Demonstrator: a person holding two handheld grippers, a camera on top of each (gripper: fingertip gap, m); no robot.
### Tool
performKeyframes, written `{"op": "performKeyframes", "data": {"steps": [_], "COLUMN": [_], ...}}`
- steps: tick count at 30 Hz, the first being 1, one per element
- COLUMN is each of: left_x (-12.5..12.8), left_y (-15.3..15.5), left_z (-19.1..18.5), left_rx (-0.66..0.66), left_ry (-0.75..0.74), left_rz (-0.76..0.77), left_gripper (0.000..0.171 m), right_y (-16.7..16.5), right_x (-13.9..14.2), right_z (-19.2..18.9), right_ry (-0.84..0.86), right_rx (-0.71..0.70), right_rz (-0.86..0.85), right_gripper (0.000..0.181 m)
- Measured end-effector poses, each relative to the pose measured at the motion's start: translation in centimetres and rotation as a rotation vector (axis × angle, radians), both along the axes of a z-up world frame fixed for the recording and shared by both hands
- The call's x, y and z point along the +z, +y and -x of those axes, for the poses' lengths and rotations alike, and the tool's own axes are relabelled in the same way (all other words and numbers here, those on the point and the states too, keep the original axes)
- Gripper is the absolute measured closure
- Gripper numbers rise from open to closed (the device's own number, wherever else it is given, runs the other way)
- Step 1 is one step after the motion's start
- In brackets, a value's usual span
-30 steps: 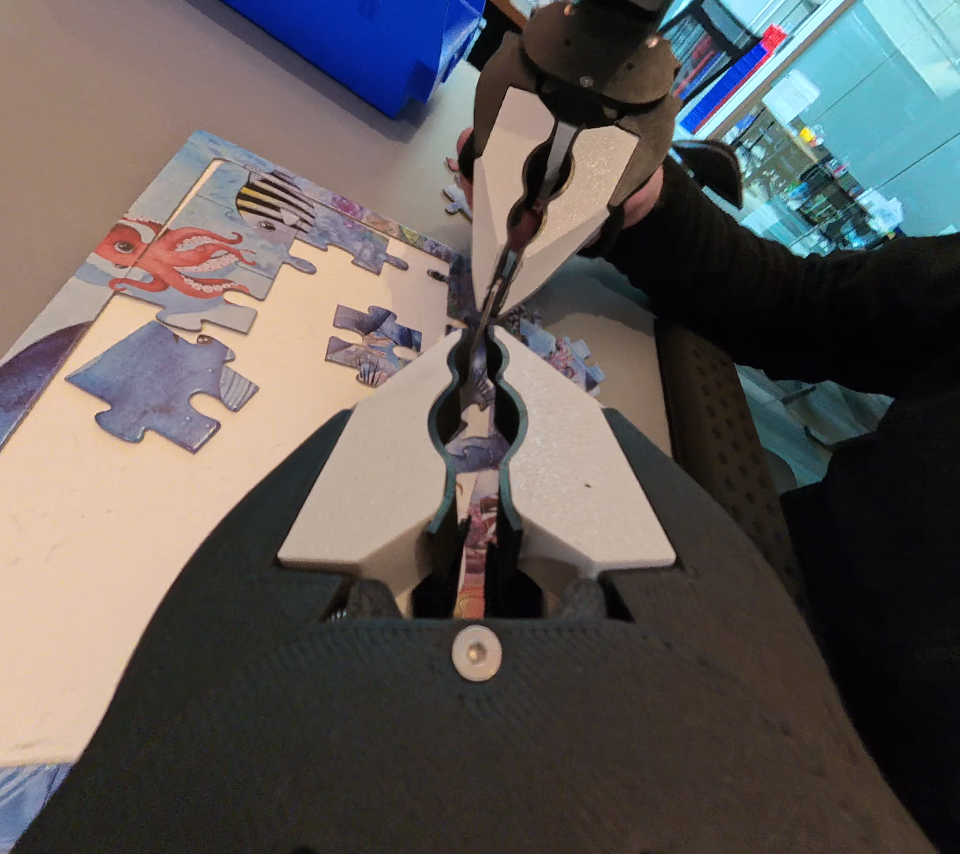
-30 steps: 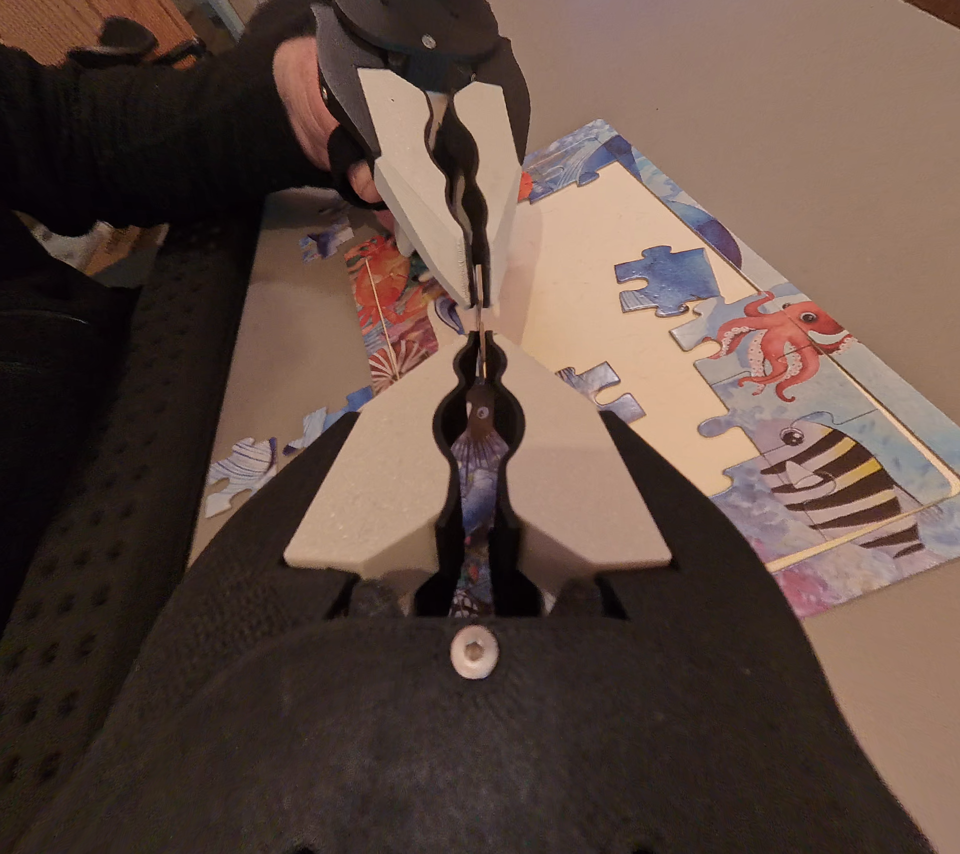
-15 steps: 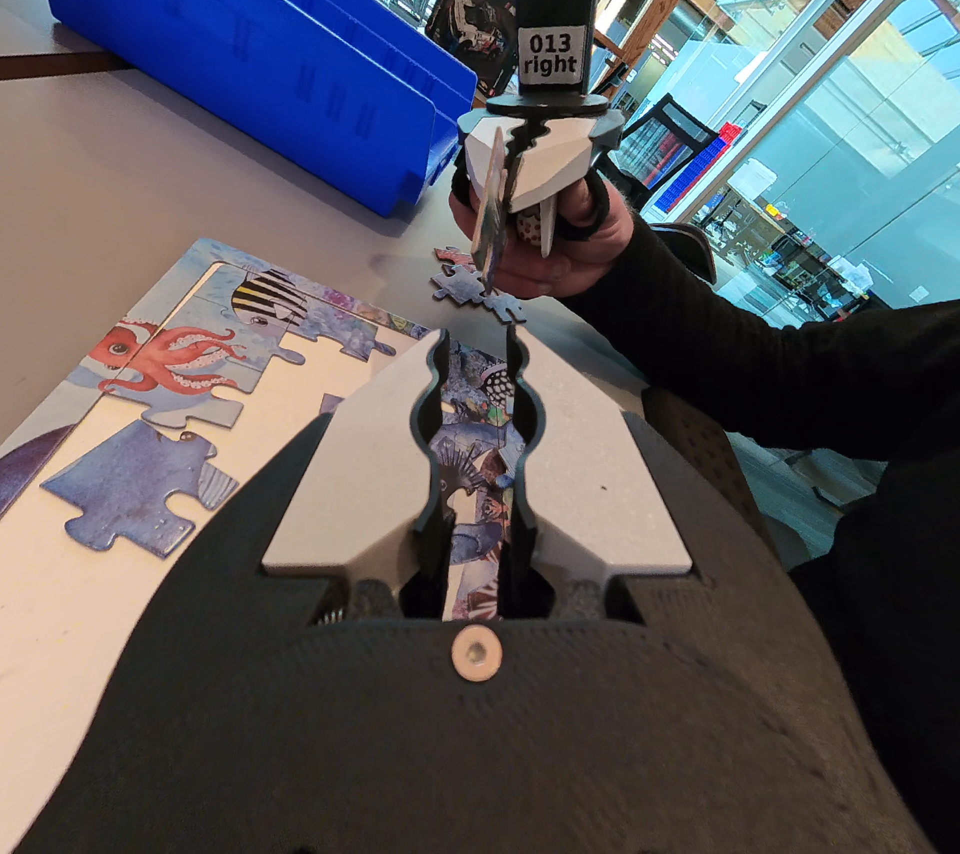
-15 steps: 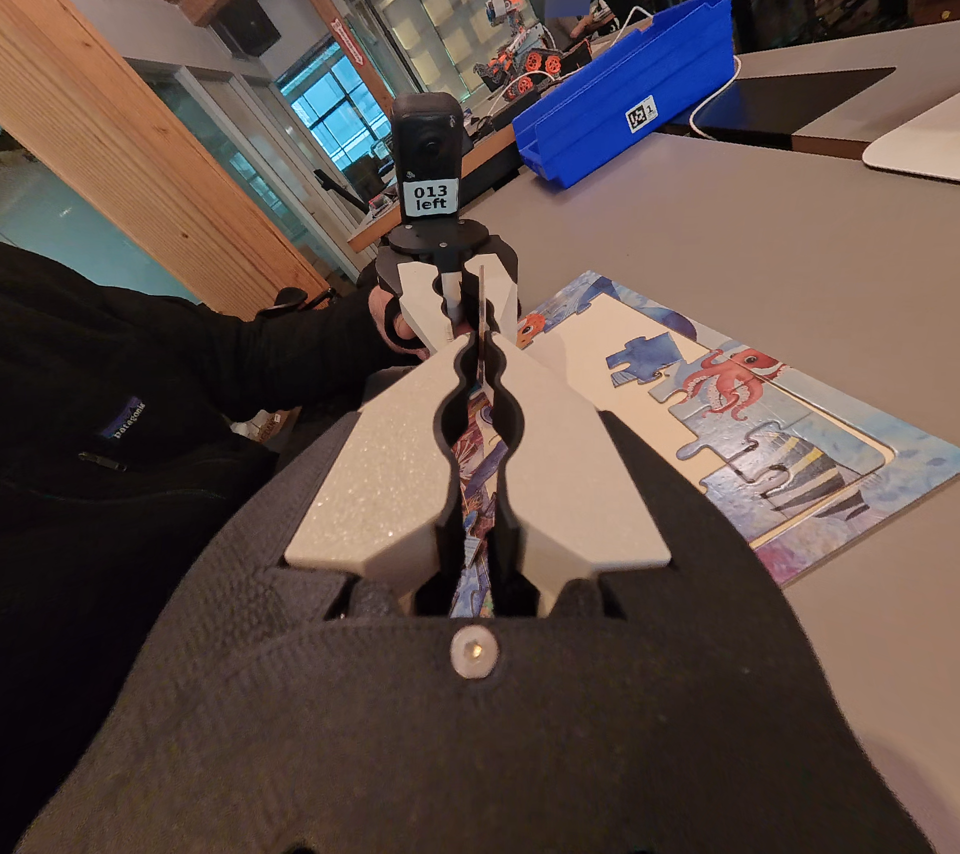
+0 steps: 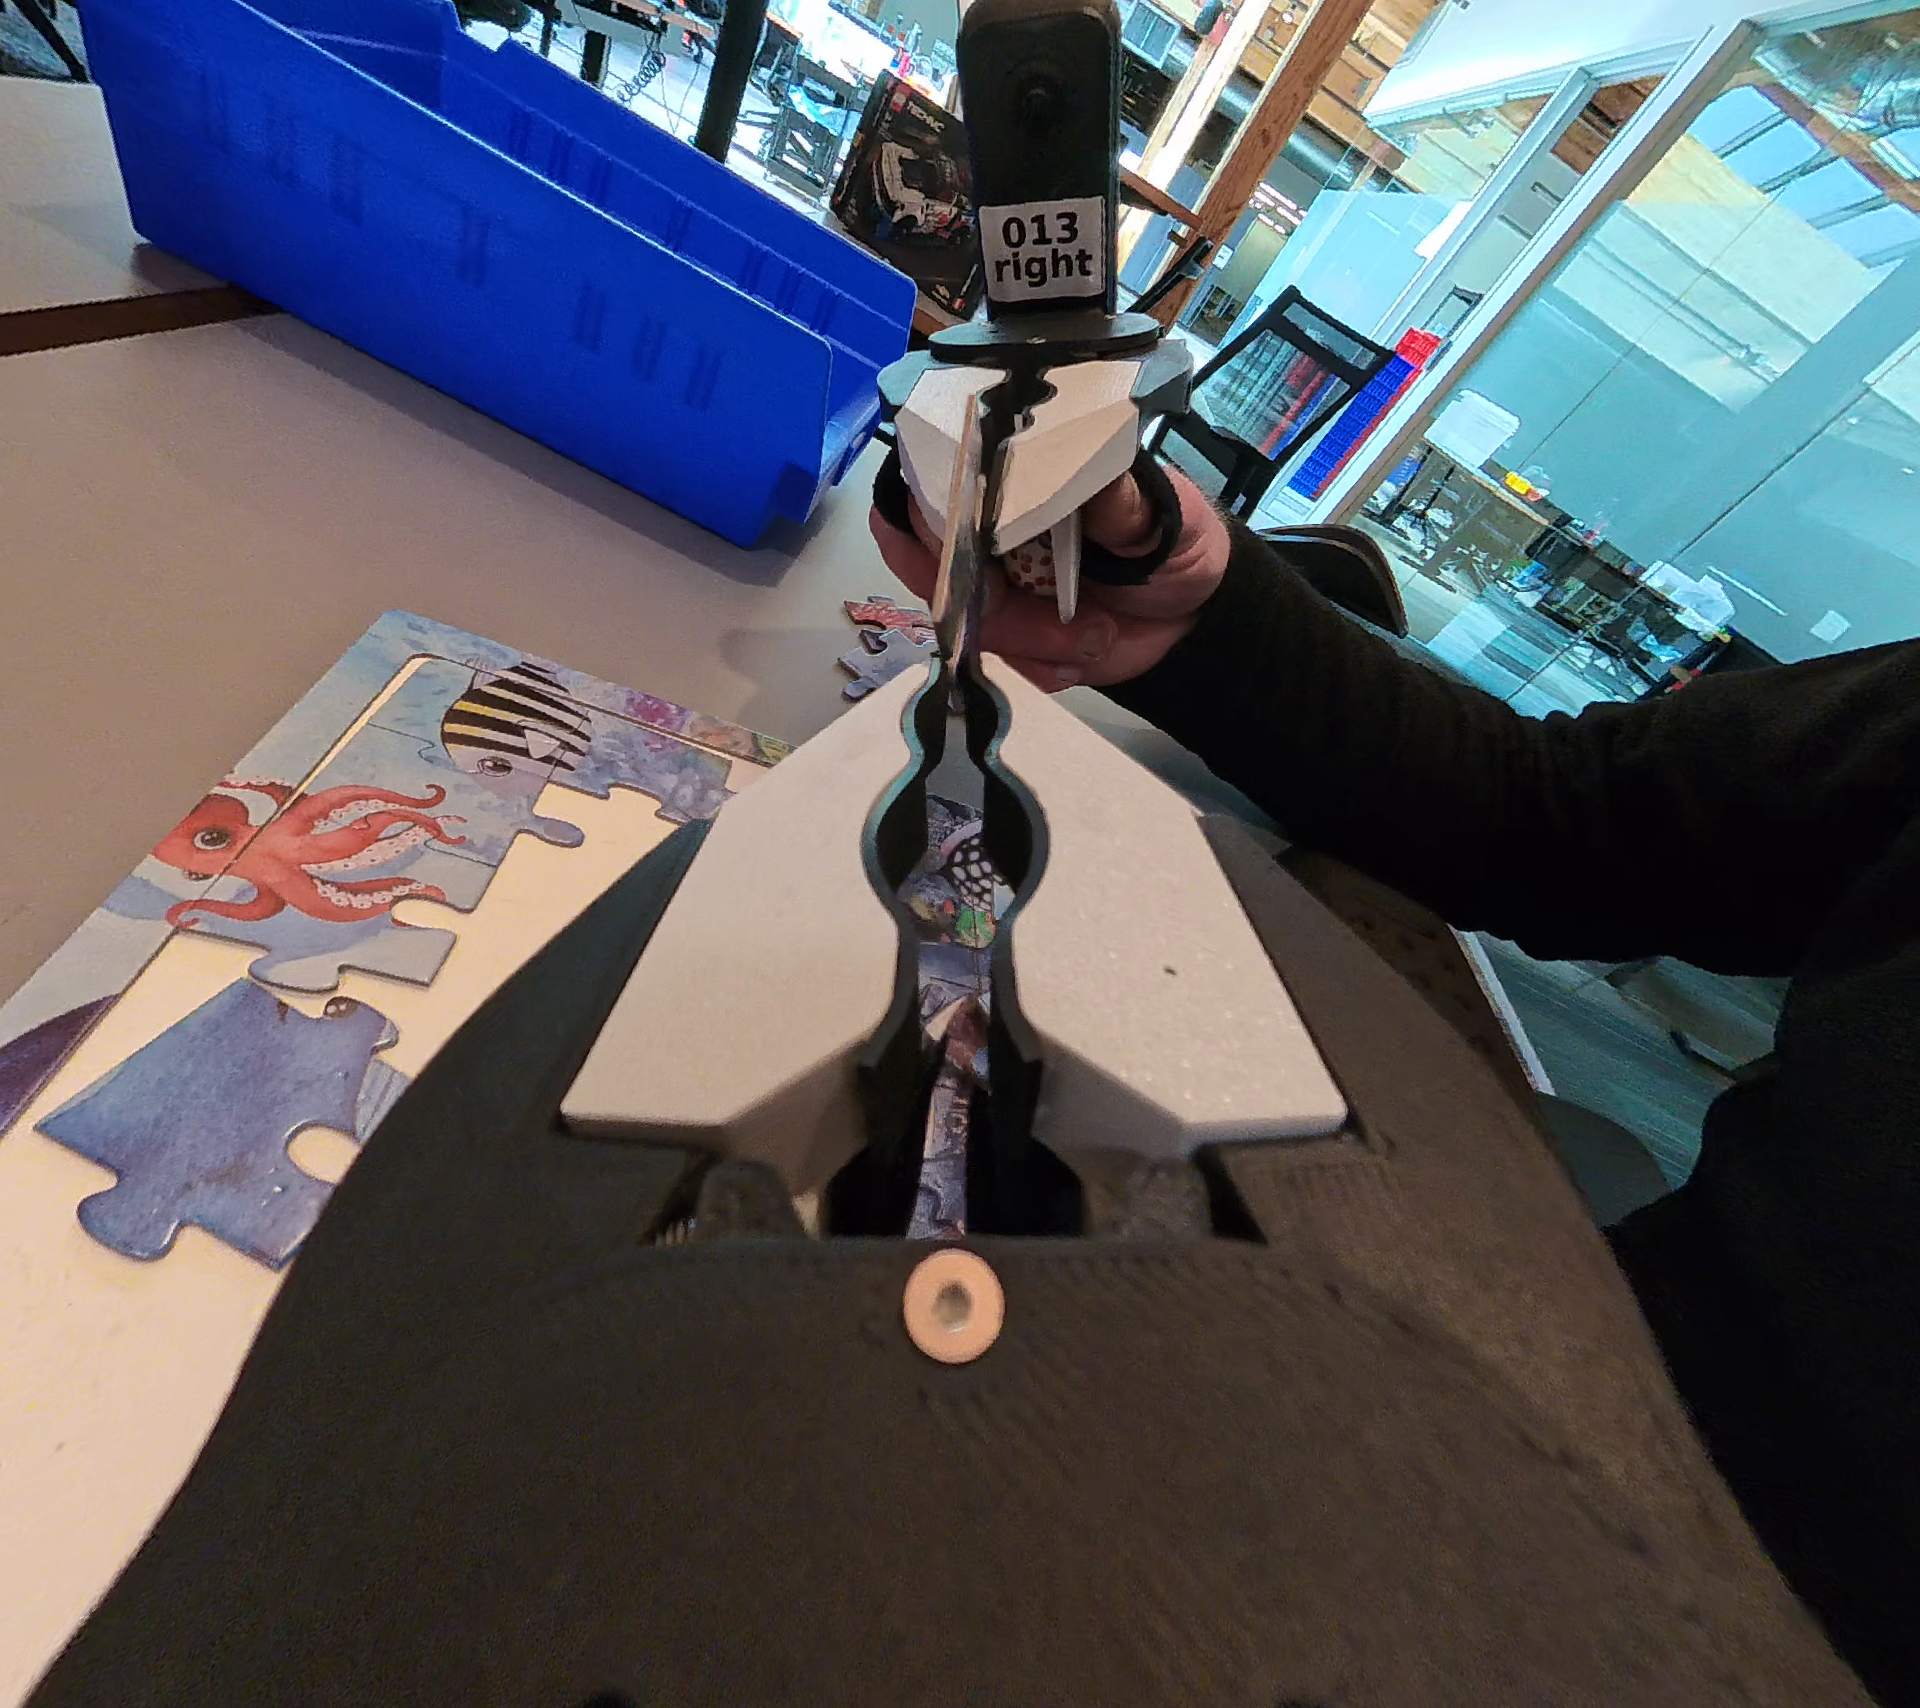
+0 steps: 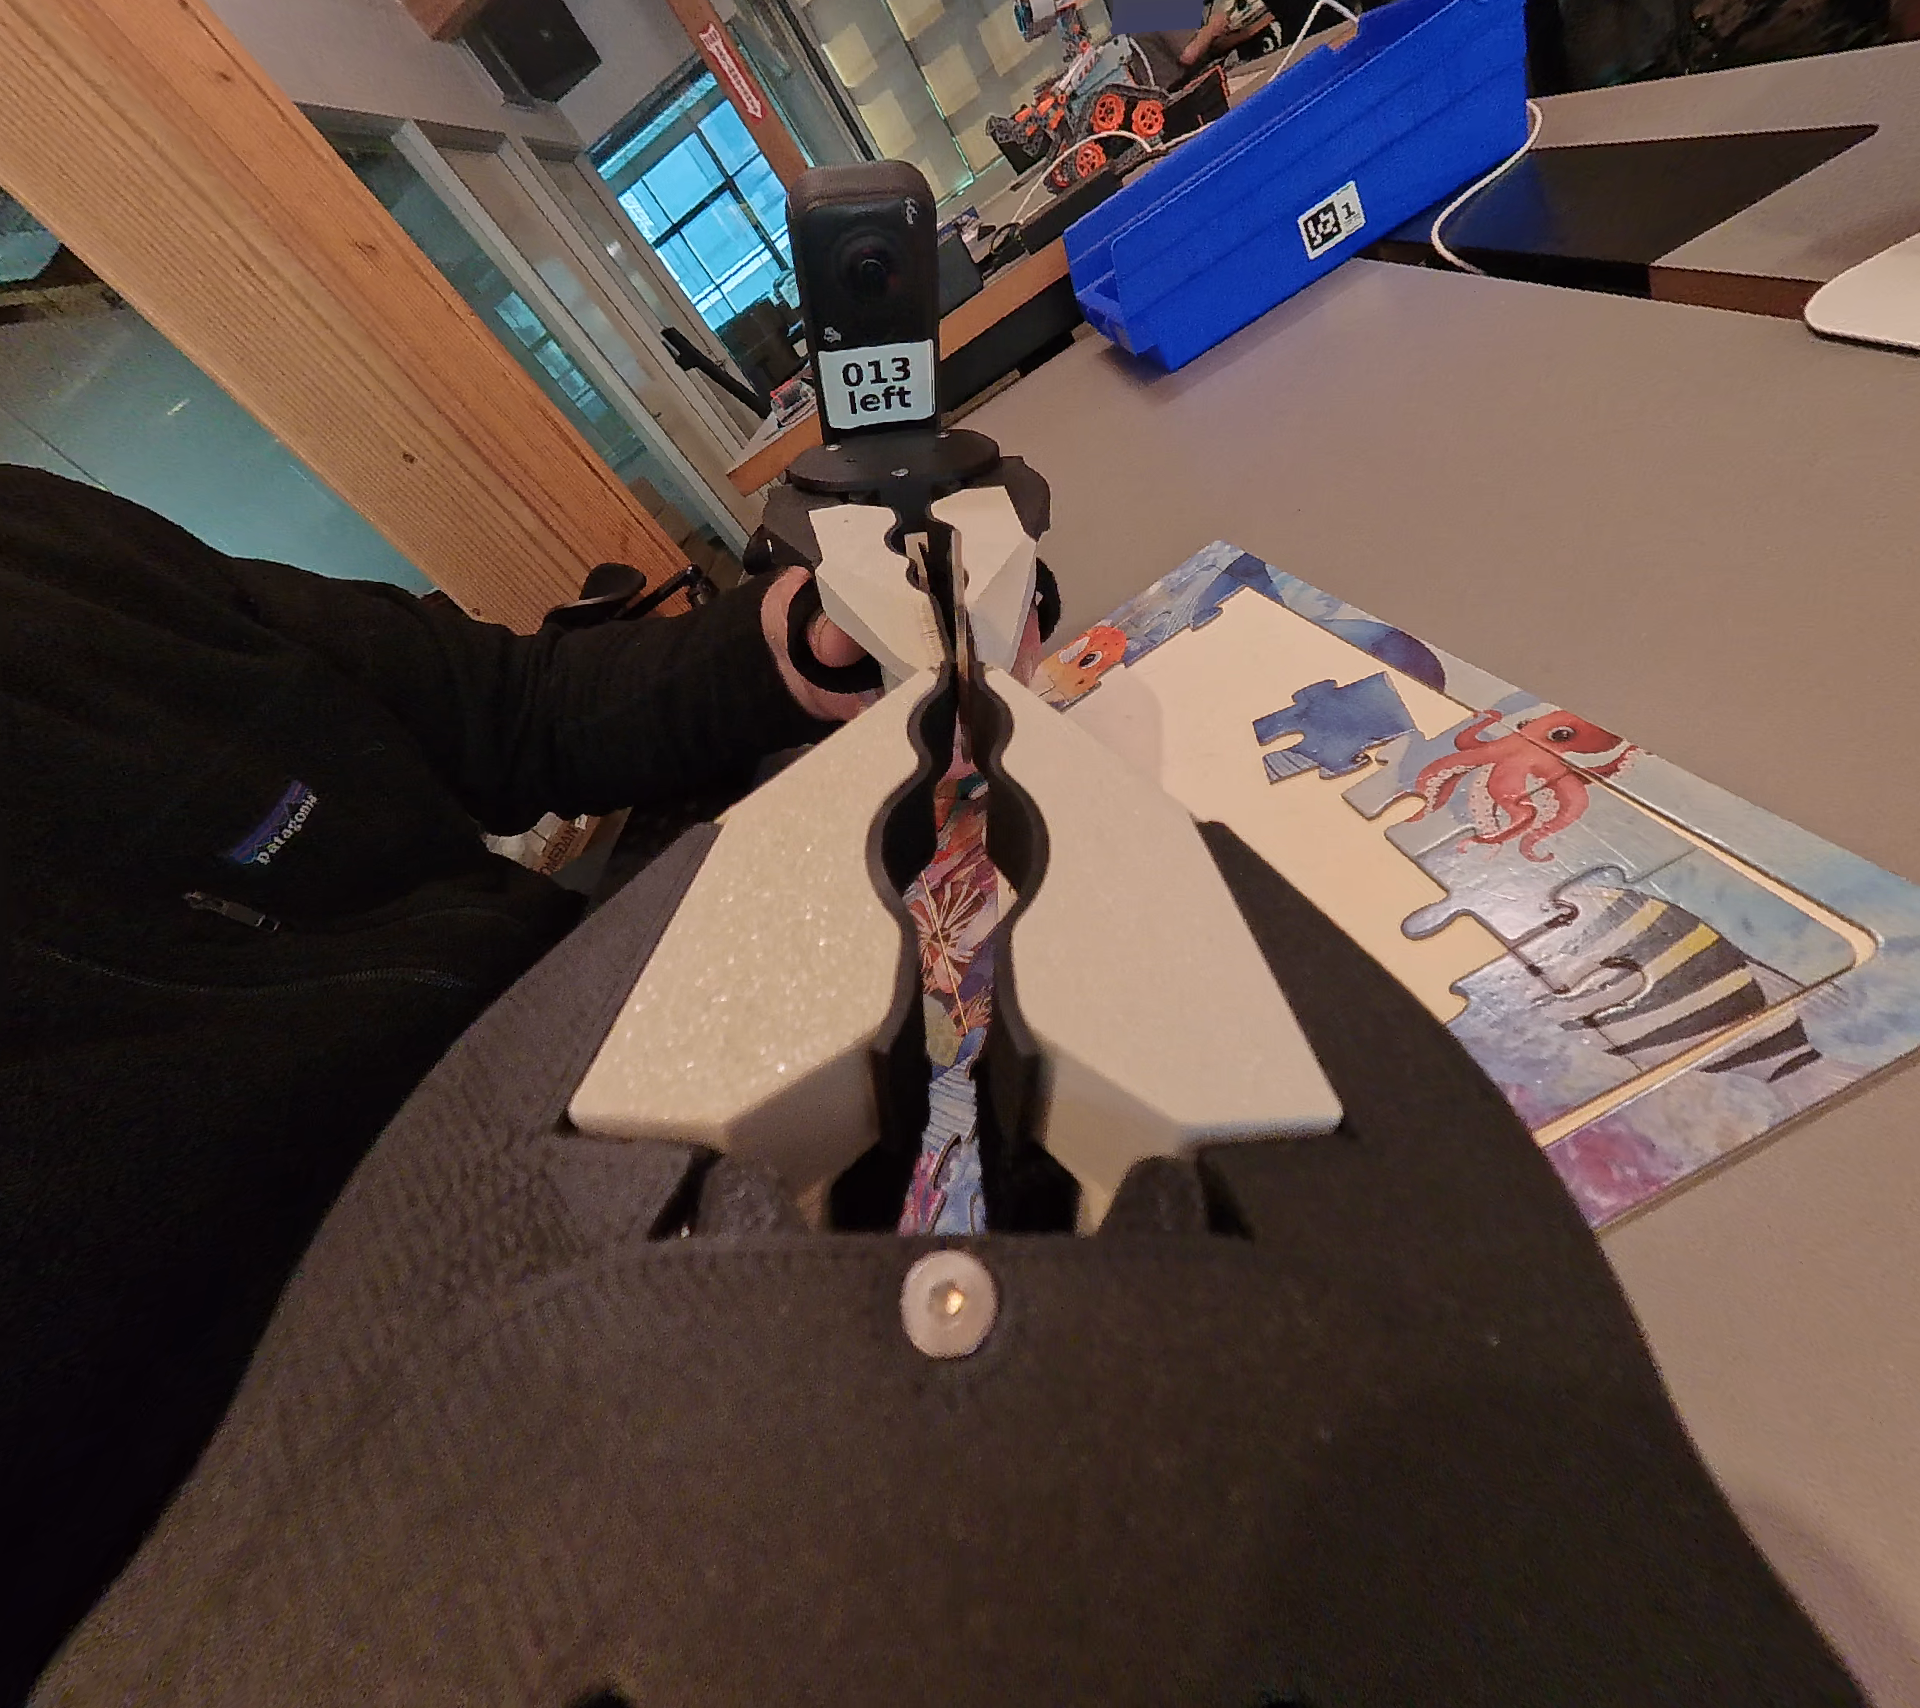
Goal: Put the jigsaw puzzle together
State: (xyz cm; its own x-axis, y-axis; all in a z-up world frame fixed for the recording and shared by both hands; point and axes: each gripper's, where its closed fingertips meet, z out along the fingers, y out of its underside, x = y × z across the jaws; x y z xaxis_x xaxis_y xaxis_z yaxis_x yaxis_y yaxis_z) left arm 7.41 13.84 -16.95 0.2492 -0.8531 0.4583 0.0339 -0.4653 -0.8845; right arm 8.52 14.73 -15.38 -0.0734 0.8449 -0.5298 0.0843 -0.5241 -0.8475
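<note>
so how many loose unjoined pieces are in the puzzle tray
1: the dark blue piece on the tray's bare floor, near the octopus. The left tool blocks part of the tray, so more may be hidden.

Right gripper [image 6: 958,690] fingers [image 6: 790,941] clamp puzzle piece [image 6: 964,640] edge-on; left gripper [image 6: 940,609] opposite.

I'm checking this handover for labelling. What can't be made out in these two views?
- Held puzzle piece: edge-on in both views, its picture unreadable.
- Puzzle tray: near part hidden by the left gripper; cut off at the frame edge.
- Loose pieces: mostly behind the right gripper.
</note>
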Motion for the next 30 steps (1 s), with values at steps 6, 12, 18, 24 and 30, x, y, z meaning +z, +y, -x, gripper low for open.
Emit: {"op": "performKeyframes", "data": {"steps": [6,12,18,24,30], "left_x": [0.6,0.5,0.3,-0.5,-0.3], "left_y": [0.4,0.6,0.8,0.8,1.7], "left_z": [0.5,0.7,0.6,-0.2,0.2], "left_rx": [0.016,0.023,0.024,0.012,0.045], "left_ry": [-0.023,-0.033,-0.024,0.017,-0.011], "left_rz": [-0.003,0.006,0.008,0.006,0.022], "left_gripper": [0.171,0.171,0.171,0.171,0.162], "right_y": [-0.3,-0.7,-1.2,-2.3,-1.4], "right_x": [-0.7,-1.7,-2.9,-4.7,-4.4], "right_z": [0.0,0.3,0.7,1.2,0.7], "right_ry": [-0.028,-0.068,-0.127,-0.221,-0.199], "right_rx": [0.028,0.055,0.089,0.140,0.102], "right_rz": [0.023,0.045,0.059,0.052,0.065], "right_gripper": [0.181,0.181,0.181,0.181,0.181]}}
